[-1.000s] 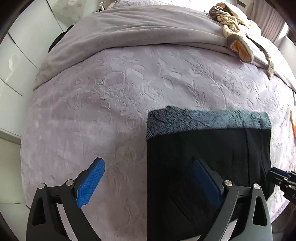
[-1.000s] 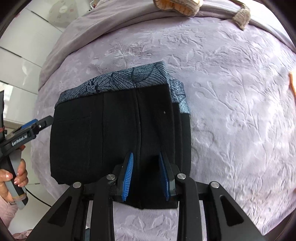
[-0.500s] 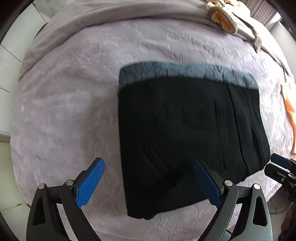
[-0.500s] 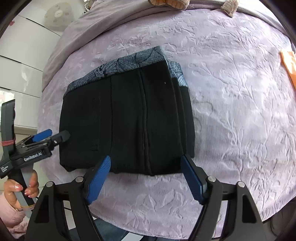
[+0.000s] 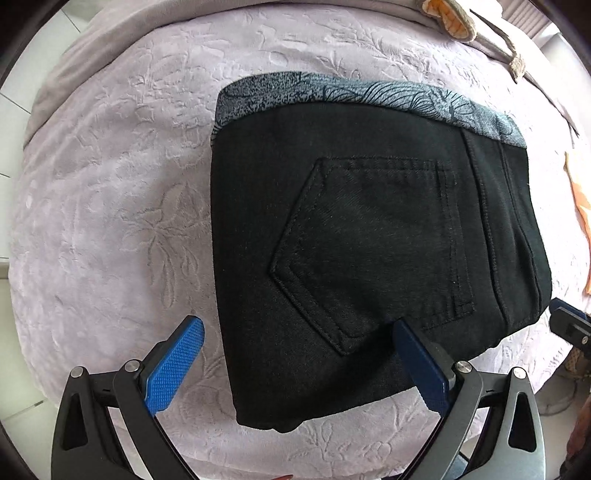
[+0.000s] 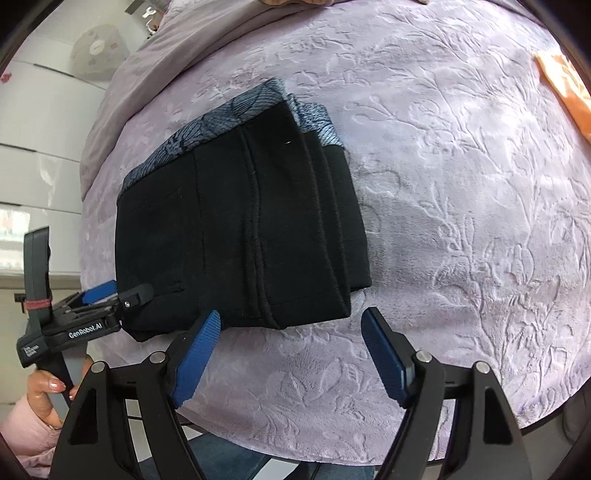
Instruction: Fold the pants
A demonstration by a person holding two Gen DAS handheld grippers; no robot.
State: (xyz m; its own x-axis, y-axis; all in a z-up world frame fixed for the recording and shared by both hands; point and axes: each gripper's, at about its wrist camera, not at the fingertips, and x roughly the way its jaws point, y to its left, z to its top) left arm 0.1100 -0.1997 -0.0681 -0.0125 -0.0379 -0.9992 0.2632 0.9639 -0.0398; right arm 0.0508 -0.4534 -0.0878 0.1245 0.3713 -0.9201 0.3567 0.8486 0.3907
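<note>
The black pants [image 5: 369, 240] lie folded into a compact stack on the lilac bedspread [image 5: 110, 221], back pocket up, with a grey patterned layer showing along the far edge. They also show in the right wrist view [image 6: 240, 236]. My left gripper [image 5: 295, 354] is open and empty, hovering above the stack's near left corner. My right gripper [image 6: 291, 343] is open and empty, just off the stack's near right corner. The left gripper [image 6: 118, 295] shows in the right wrist view at the stack's left side.
A grey blanket [image 5: 110, 44] and a beige and orange garment [image 5: 454, 18] lie at the far end of the bed. An orange cloth [image 6: 565, 88] lies to the right. White cabinets [image 6: 33, 155] stand at the left. The bed's near edge is just below the grippers.
My right gripper has opened and let go of the pants, then pulled back to the right. My left gripper has risen and drawn back, so the whole stack is now in view.
</note>
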